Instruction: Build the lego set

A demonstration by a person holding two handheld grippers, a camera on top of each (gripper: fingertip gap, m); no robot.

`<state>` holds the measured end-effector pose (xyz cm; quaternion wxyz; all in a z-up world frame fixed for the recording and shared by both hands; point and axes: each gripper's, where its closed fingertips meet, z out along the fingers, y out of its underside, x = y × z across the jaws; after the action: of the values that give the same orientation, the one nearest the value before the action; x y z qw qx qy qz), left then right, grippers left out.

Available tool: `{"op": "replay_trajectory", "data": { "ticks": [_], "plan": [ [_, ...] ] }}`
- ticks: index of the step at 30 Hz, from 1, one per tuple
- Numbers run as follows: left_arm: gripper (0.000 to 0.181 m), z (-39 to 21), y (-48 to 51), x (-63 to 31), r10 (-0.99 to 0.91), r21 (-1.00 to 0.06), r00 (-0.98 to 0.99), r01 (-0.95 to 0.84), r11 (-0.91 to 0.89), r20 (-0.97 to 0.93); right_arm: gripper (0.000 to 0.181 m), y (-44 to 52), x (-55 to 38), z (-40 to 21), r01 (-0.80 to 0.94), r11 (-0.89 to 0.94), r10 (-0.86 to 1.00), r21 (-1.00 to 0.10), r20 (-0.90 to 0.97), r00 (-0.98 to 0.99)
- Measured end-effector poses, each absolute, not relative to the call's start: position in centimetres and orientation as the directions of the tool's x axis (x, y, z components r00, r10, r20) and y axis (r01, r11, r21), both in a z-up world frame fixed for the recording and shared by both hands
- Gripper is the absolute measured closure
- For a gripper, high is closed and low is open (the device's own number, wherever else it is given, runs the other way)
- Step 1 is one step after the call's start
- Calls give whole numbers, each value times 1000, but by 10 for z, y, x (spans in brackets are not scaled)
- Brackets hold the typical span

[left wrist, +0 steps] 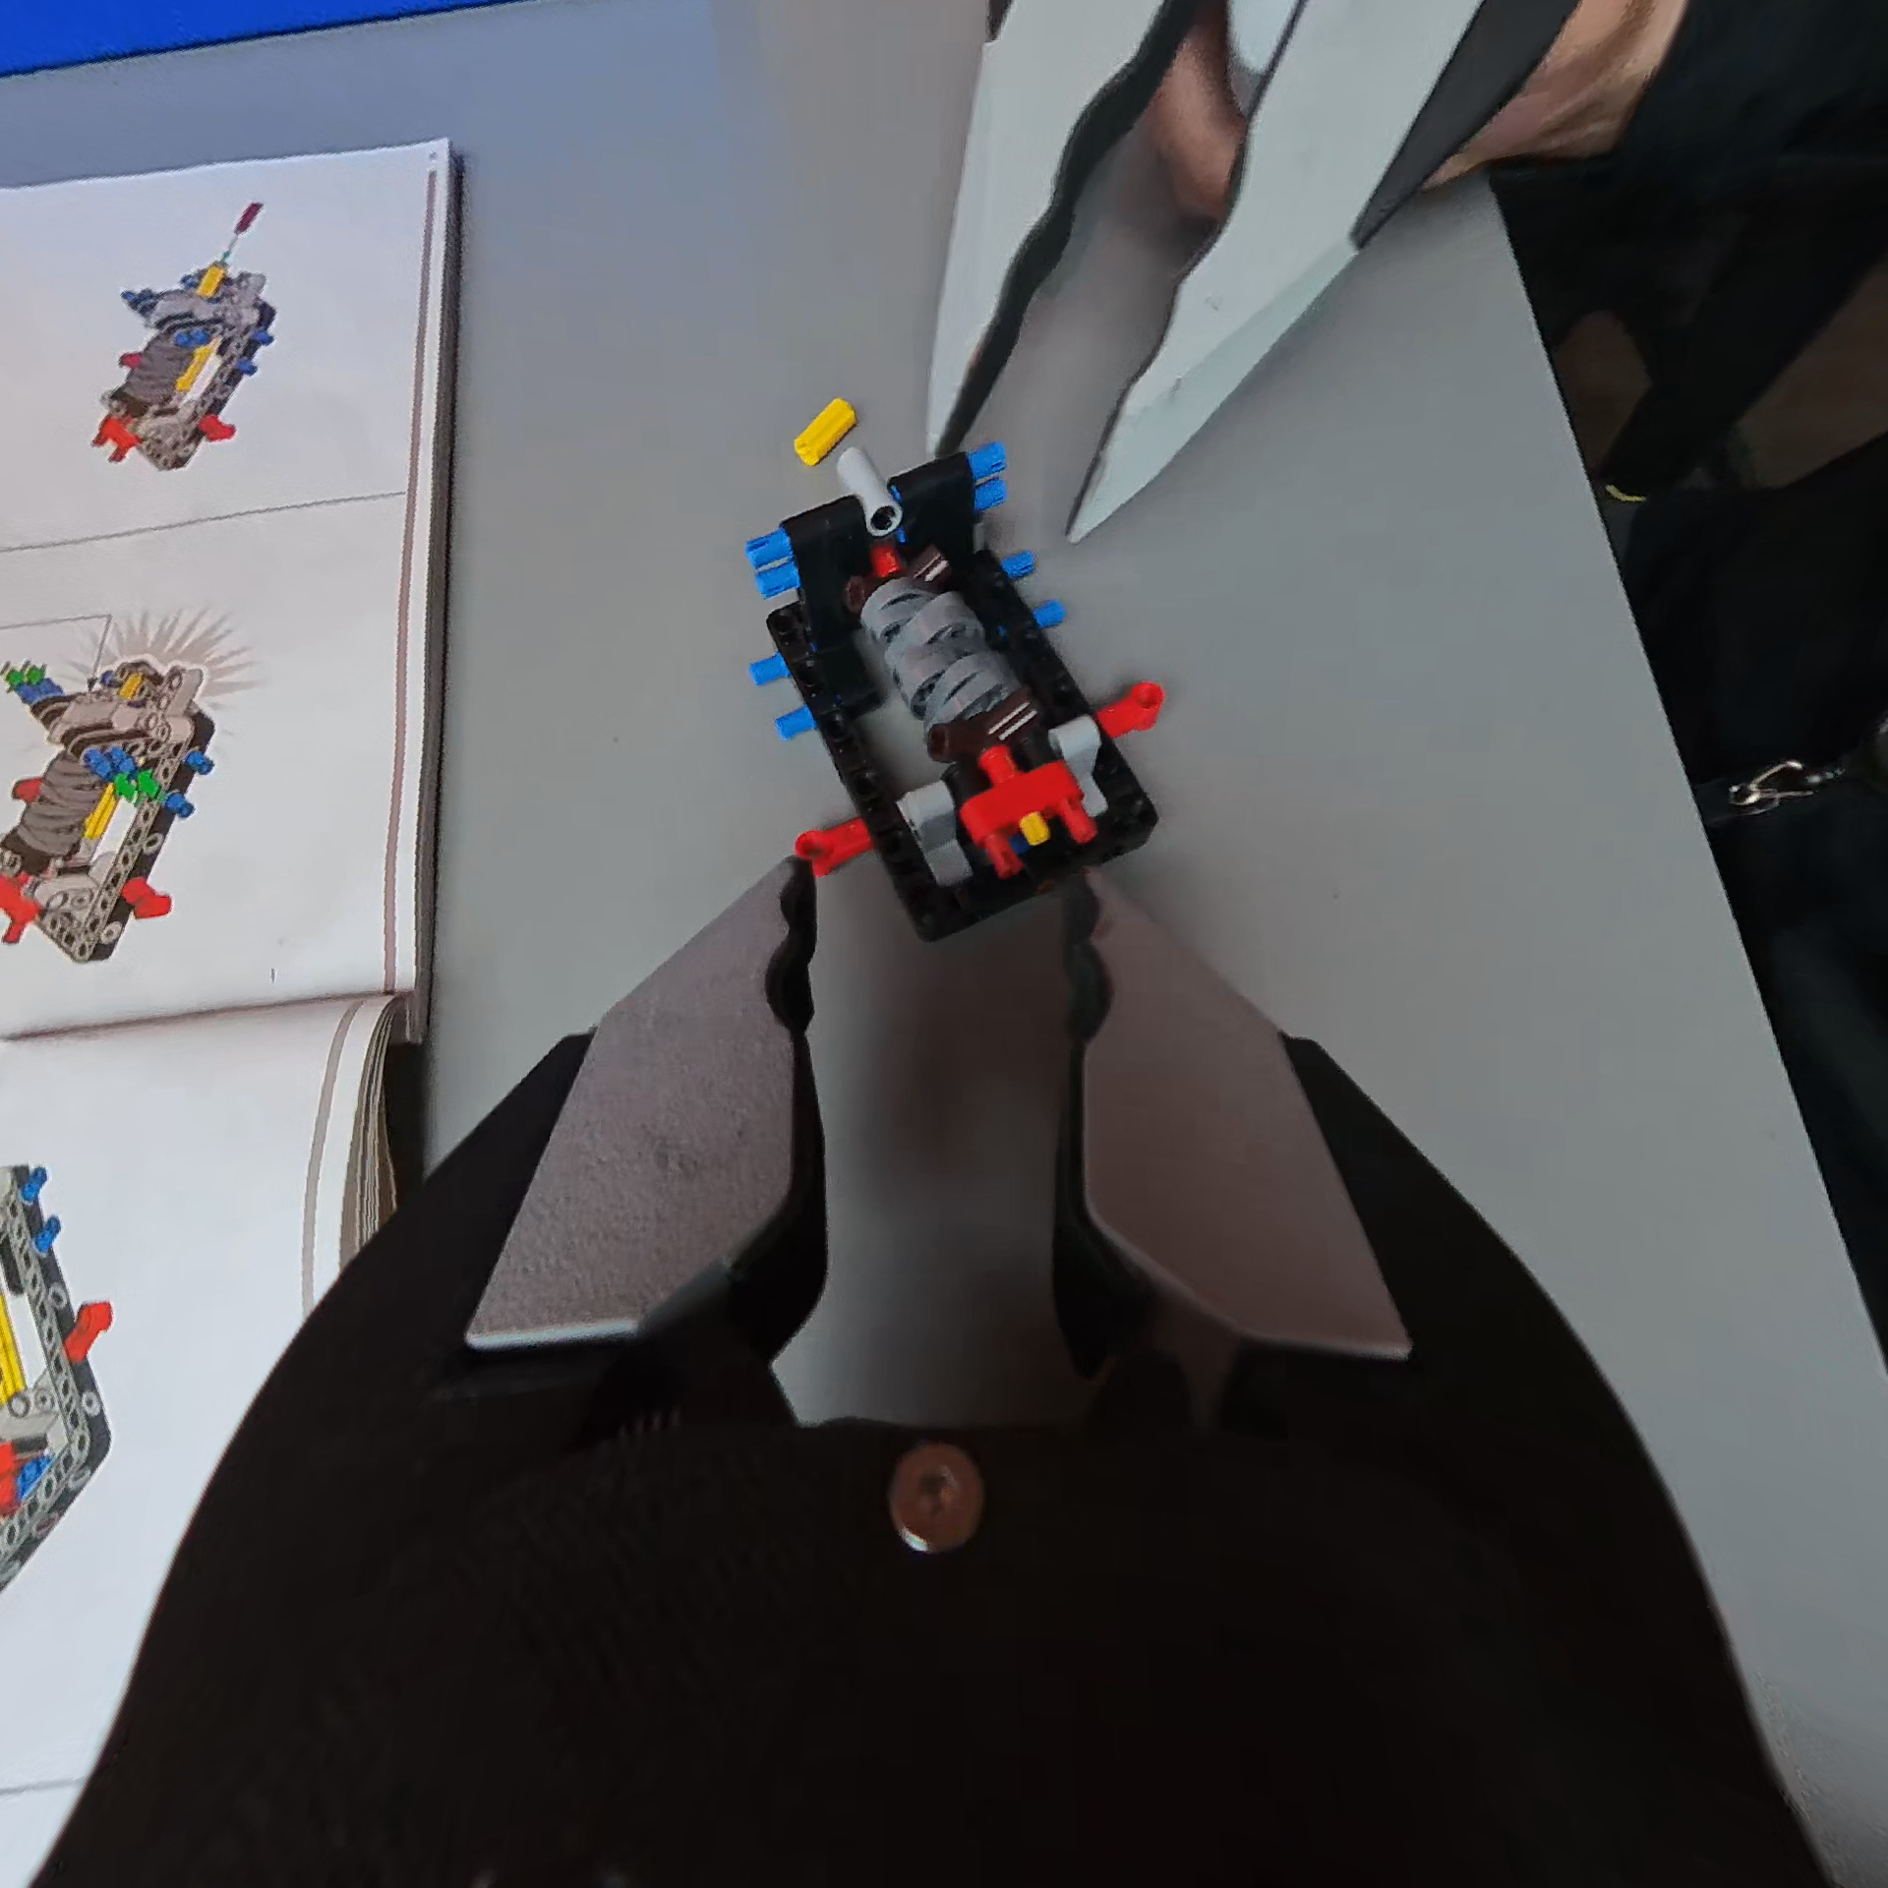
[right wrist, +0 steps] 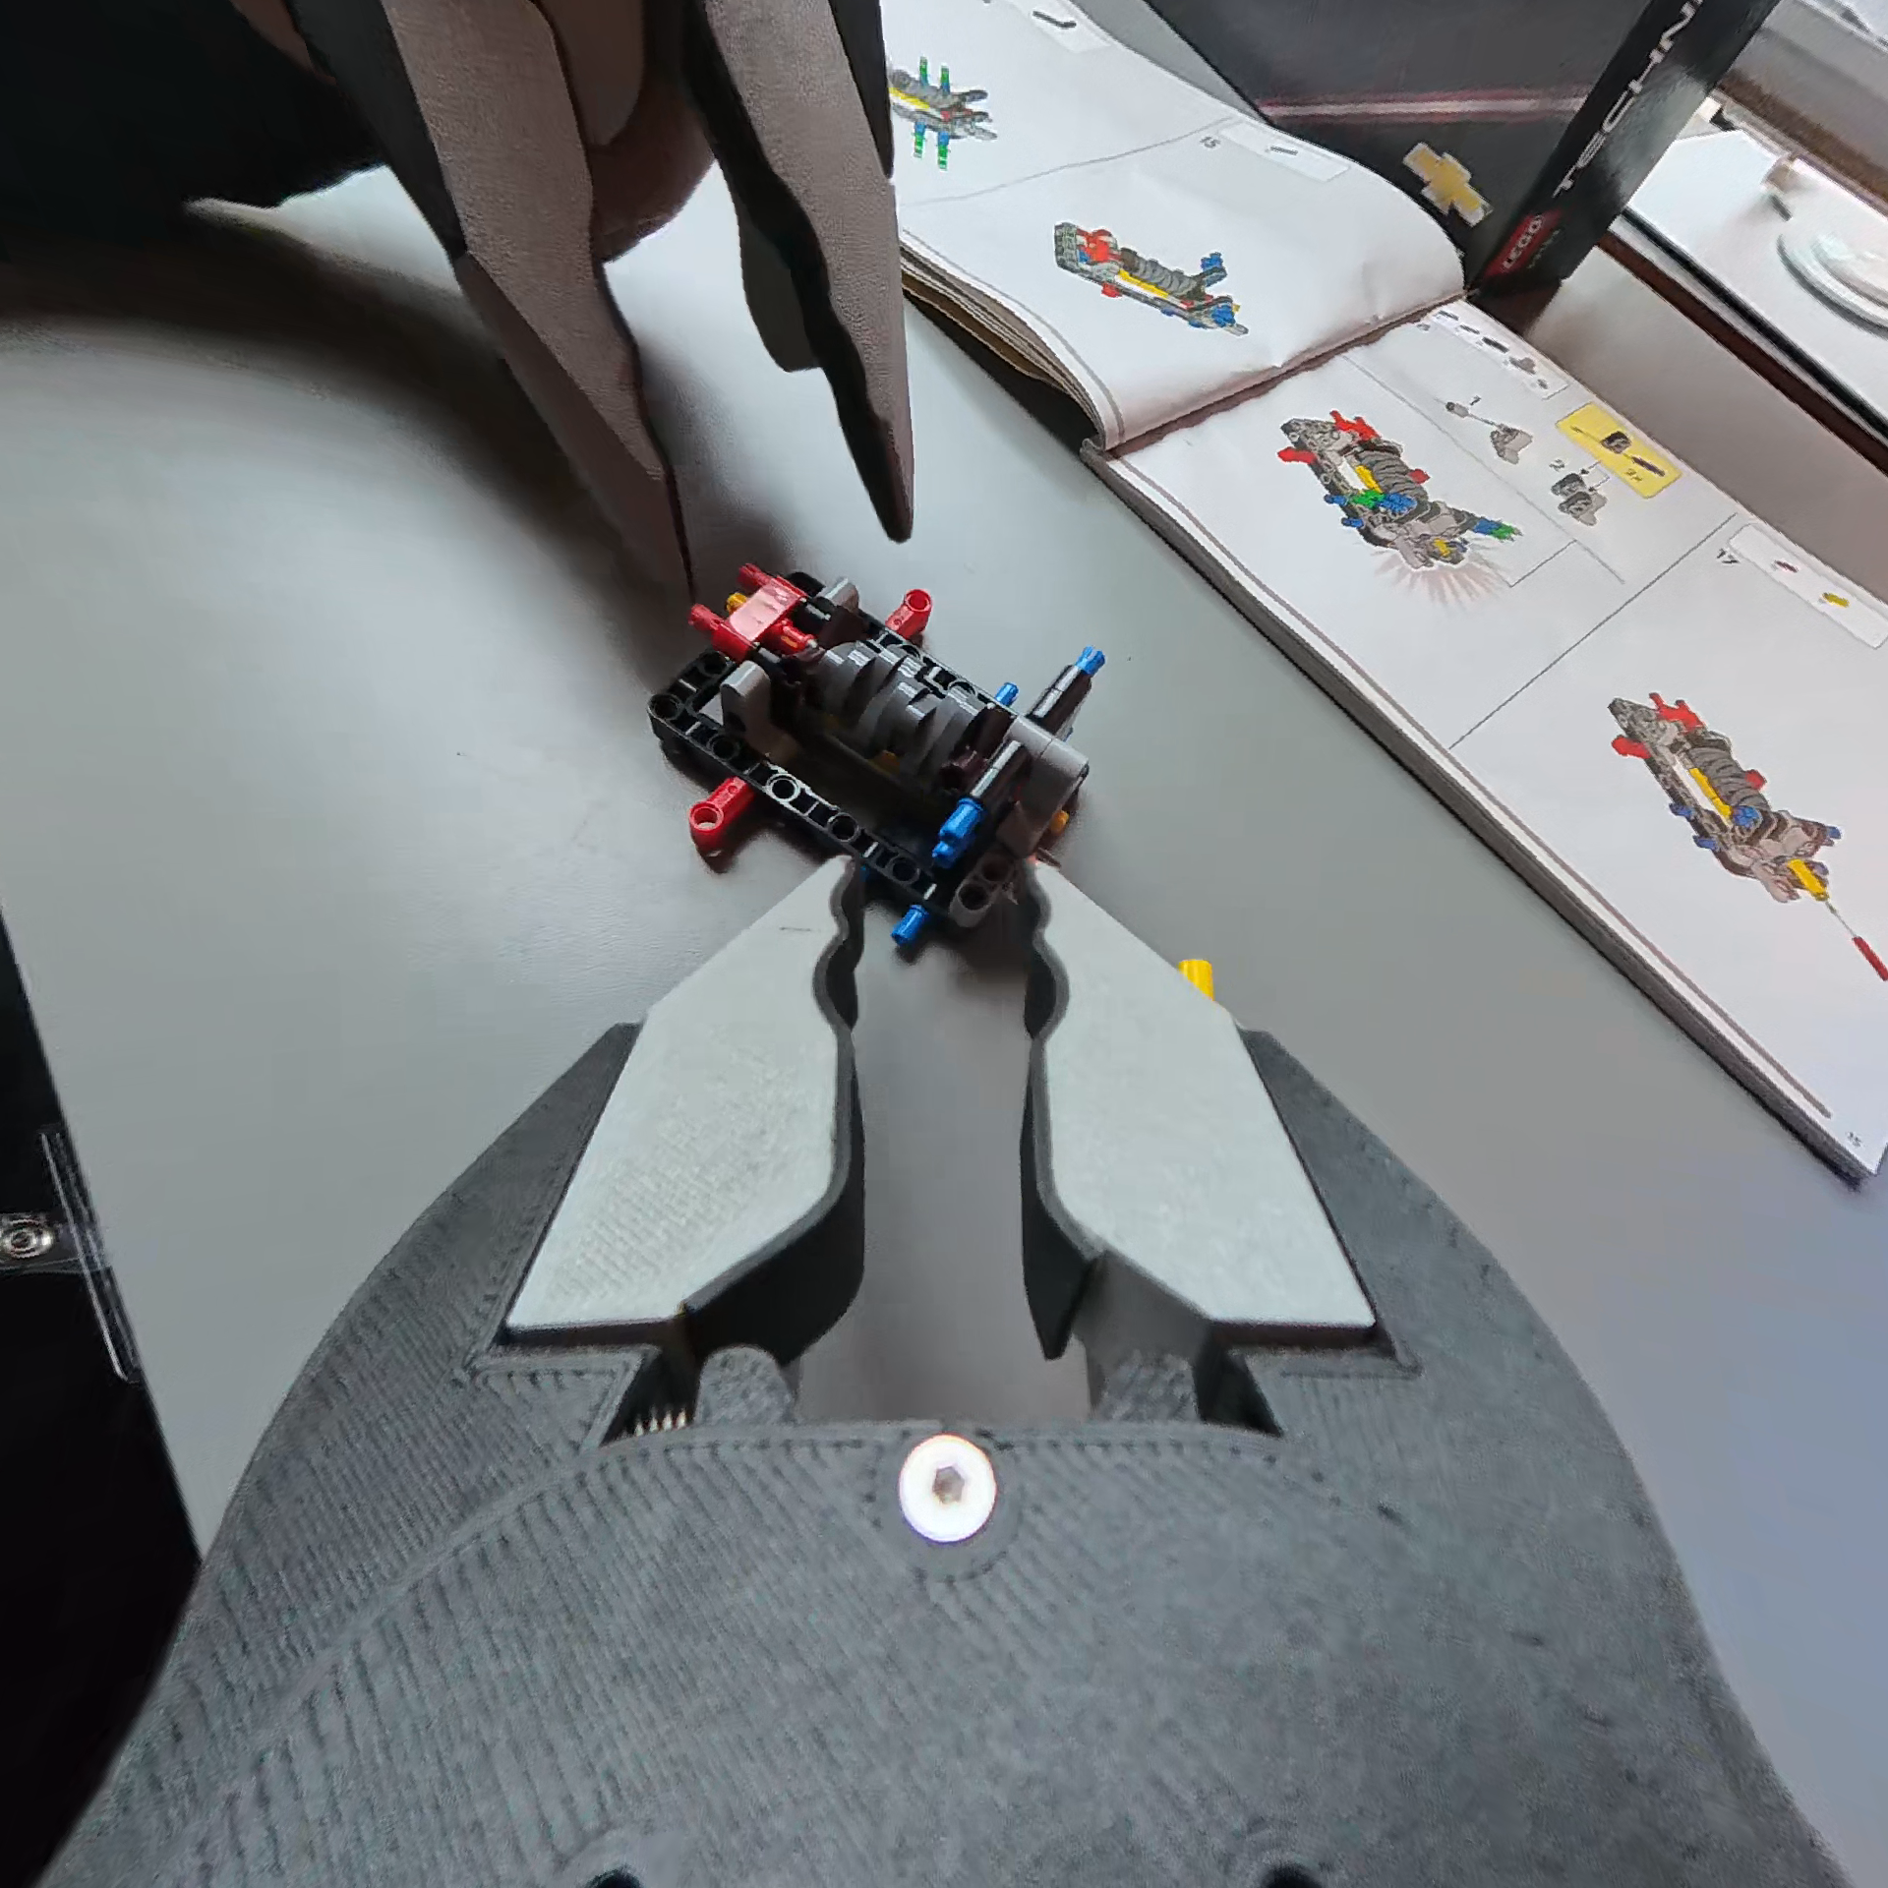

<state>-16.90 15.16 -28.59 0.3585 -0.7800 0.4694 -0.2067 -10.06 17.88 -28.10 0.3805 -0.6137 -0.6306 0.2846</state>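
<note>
Here the lego assembly (left wrist: 955, 705) lies on the grey surface (left wrist: 633, 409) near its edge, between both tools; the left tool (left wrist: 940, 884) and right tool (right wrist: 935, 884) gape empty at opposite ends.

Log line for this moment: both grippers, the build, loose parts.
left gripper: open, at build | right gripper: open, opposite end | lego assembly: on table | yellow piece: loose beside it

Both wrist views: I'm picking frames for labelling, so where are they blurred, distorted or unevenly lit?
Left wrist view: the lego assembly is sharp, the other tool at top right is smeared, and the manual bends toward the edge. Right wrist view: the assembly is sharp, the far tool is soft, and the table is bright at left, darker toward the middle.
</note>
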Motion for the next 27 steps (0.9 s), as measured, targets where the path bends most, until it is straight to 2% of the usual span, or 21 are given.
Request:
{"op": "replay_trajectory", "data": {
  "ticks": [5, 10, 13, 15, 22, 27],
  "plan": [
    [138, -297, 143, -157, -909, -713, 415, -652, -259, -49, 165, 187, -106, -286, 583, 117, 989, -804, 149, 6],
    [141, -297, 127, -143, -923, -719, 385, -649, -249, -28, 175, 197, -113, -289, 594, 174, 979, -786, 201, -22],
    [135, -297, 115, -134, -929, -708, 366, -669, -225, -50, 172, 200, -120, -291, 596, 219, 972, -773, 226, -65],
    [129, -297, 106, -129, -937, -706, 346, -675, -215, -45, 164, 205, -119, -293, 610, 204, 976, -765, 210, -63],
    [135, -283, 97, -135, -933, -768, 356, -580, -270, 60, 162, 205, -93, -284, 571, 119, 990, -812, 143, -4],
    [139, -280, 115, -143, -896, -787, 443, -541, -297, 34, 163, 148, -98, -268, 480, 136, 988, -867, 82, -132]
  ]
}}
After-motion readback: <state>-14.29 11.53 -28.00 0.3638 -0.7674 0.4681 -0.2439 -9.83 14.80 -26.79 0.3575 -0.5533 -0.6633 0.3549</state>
